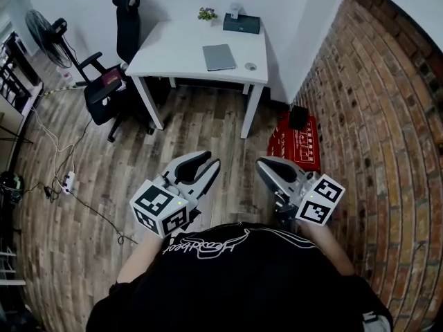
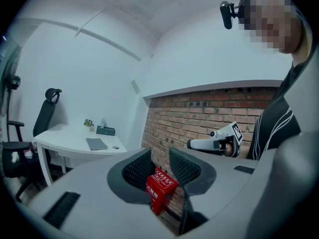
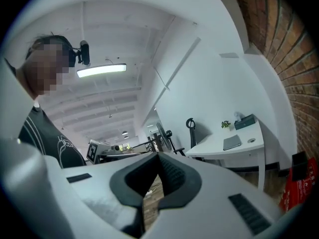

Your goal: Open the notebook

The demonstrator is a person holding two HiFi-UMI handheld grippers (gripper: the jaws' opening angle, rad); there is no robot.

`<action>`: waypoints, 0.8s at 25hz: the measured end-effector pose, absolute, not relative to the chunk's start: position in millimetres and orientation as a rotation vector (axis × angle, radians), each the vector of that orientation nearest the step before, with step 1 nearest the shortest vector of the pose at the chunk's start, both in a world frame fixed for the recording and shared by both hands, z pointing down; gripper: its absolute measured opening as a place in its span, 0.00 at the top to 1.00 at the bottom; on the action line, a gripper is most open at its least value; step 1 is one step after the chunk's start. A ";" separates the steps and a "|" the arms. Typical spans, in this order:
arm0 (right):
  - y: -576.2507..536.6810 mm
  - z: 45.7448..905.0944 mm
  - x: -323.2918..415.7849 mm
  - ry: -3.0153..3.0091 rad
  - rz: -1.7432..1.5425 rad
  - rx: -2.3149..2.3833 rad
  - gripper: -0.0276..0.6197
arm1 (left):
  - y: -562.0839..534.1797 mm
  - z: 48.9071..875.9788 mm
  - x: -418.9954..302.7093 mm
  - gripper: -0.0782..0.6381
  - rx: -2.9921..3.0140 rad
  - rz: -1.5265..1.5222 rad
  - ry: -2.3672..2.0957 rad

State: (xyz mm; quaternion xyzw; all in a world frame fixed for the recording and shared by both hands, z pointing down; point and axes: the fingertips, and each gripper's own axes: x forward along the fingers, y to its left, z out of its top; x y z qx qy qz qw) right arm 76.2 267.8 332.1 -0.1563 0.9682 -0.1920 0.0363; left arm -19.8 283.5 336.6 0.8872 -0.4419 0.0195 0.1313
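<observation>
**Q:** Where do we find the notebook (image 1: 219, 57)?

**A:** Closed on the white tabletop (image 1: 173, 50), straight ahead of us and well apart, its long edge pointing away. Our left tool (image 1: 212, 160), slightly parted and empty, looks marginally nearer. Our right tool (image 1: 264, 164) is pinched together, empty.

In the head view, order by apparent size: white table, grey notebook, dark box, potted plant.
1. White rectangular table
2. Grey flat notebook and dark rectangular box, too alike to rank
3. Small green potted plant
</observation>
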 end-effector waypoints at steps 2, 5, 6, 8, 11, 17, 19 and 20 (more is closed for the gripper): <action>268.0 329.6 71.0 2.977 -0.569 -0.477 0.95 | 281.8 334.5 -25.9 0.66 2.583 0.062 -1.293; 264.5 329.6 66.4 2.989 -0.553 -0.474 0.95 | 274.9 334.2 -35.6 0.58 2.583 0.068 -1.346; 261.1 329.9 65.5 2.991 -0.549 -0.473 0.95 | 270.9 335.0 -38.4 0.55 2.581 0.069 -1.361; 251.5 331.9 63.8 2.990 -0.550 -0.471 0.95 | 260.6 339.0 -43.5 0.51 2.573 0.079 -1.378; 236.6 341.8 60.3 2.985 -0.583 -0.469 0.95 | 244.6 347.3 -50.3 0.49 2.545 0.091 -1.393; 187.4 361.8 52.6 2.951 -0.656 -0.457 0.95 | 201.0 367.8 -62.2 0.46 2.500 0.151 -1.427; 164.3 368.0 48.8 2.936 -0.685 -0.452 0.95 | 182.3 375.3 -67.2 0.45 2.484 0.191 -1.435; 151.1 370.4 47.0 2.928 -0.697 -0.451 0.95 | 170.9 378.4 -70.2 0.45 2.476 0.210 -1.441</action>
